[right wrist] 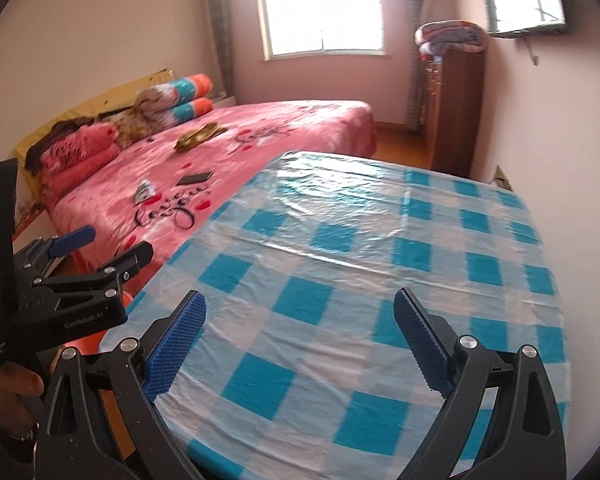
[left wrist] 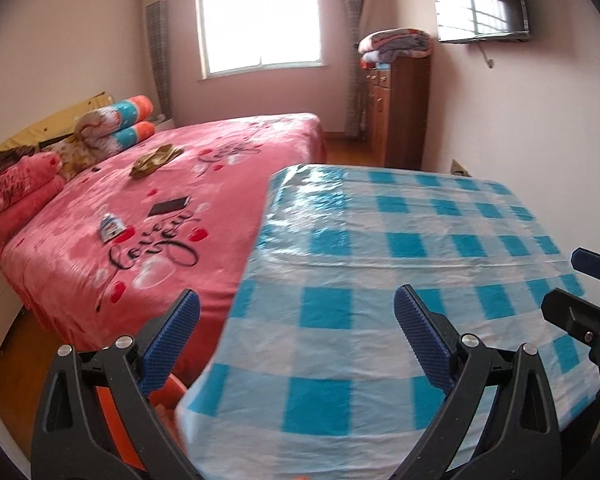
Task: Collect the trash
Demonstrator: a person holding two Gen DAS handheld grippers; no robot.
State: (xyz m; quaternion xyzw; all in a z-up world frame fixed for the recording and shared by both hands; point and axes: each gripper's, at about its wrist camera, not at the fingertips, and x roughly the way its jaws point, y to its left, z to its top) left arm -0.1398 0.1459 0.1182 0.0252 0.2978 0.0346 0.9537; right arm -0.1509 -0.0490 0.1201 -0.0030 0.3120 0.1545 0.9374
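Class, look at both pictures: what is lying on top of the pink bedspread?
On the pink bedspread: a dark phone, a small crumpled wrapper, an olive cloth, and folded bedding. The checked table hides the bed's near corner.

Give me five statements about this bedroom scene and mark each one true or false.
1. Both grippers, left gripper and right gripper, have open jaws holding nothing. True.
2. The table has a plain red cloth. False: it is blue and white checked.
3. A dark phone lies on the pink bed. True.
4. The folded blankets sit on the floor. False: they rest on top of the wooden cabinet.
5. A small crumpled wrapper lies on the bed near the phone. True.
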